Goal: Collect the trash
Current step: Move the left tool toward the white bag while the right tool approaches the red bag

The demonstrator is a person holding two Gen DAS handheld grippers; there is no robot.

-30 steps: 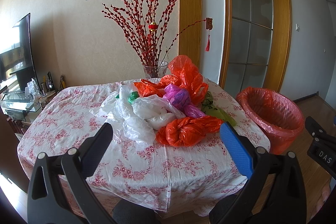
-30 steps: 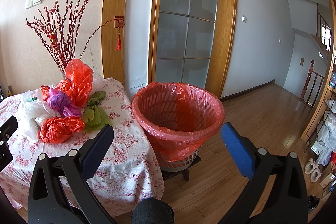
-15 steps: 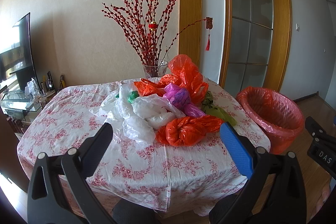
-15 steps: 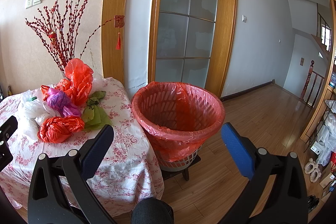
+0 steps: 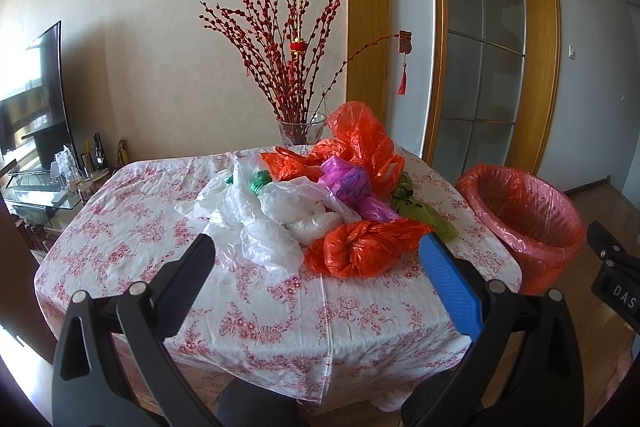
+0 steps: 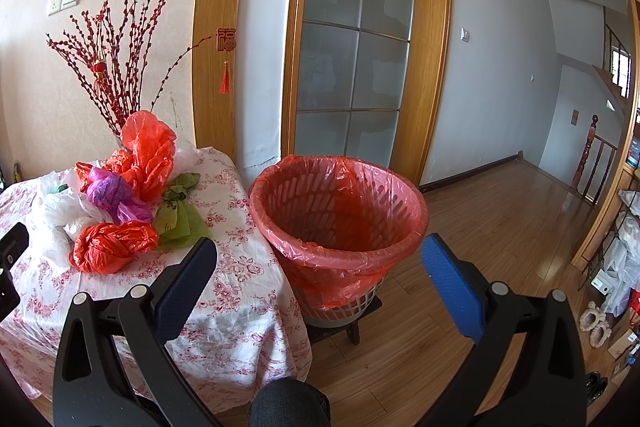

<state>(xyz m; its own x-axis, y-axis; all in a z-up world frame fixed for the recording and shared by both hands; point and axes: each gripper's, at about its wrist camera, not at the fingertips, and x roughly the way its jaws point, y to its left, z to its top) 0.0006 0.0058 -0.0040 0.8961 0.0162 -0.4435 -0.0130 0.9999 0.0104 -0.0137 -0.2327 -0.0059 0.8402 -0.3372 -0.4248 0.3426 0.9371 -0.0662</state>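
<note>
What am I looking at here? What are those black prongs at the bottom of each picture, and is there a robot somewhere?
No robot: a person holds a two-finger gripper in each hand, with a wide-angle camera on each looking along its fingers. One picture comes from the left gripper, the other from the right gripper. The prongs are those fingers; both grippers are open and hold nothing. The left view faces a table with a heap of crumpled plastic bags: an orange bag nearest, white bags, a purple bag and a green bag. The right view faces the bin beside the table, lined in red.
</note>
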